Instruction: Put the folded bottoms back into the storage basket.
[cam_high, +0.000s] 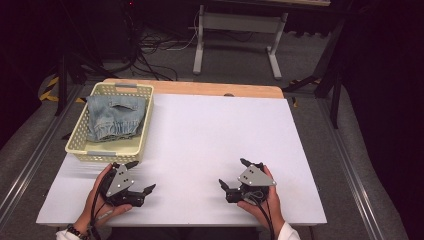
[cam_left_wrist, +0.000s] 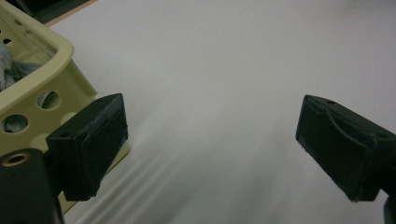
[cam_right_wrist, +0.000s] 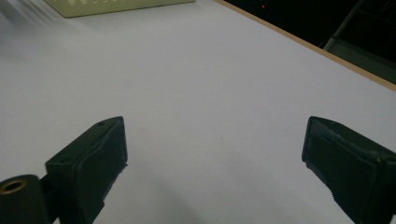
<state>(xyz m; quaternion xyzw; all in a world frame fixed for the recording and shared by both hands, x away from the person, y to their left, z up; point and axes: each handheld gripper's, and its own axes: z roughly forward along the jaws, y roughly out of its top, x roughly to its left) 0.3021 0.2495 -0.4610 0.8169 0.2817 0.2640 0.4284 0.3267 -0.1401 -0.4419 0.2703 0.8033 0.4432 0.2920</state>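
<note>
A pale yellow perforated basket (cam_high: 142, 131) stands at the table's left side, holding folded blue denim shorts (cam_high: 114, 118). My left gripper (cam_high: 140, 176) rests low near the front left of the white table, just in front of the basket's near corner, jaws wide apart and holding nothing. In the left gripper view the basket's corner (cam_left_wrist: 44, 70) sits beside the left fingertip (cam_left_wrist: 93, 140). My right gripper (cam_high: 233, 173) rests near the front right, open and holding nothing; in the right gripper view its fingers (cam_right_wrist: 93, 154) frame bare white table.
The white tabletop (cam_high: 210, 130) lies on a wooden board whose edge shows at the back (cam_high: 200, 88). Beyond the table stand a grey frame's legs (cam_high: 200, 50) and floor cables (cam_high: 150, 45). A metal rail (cam_high: 345, 165) runs along the right side.
</note>
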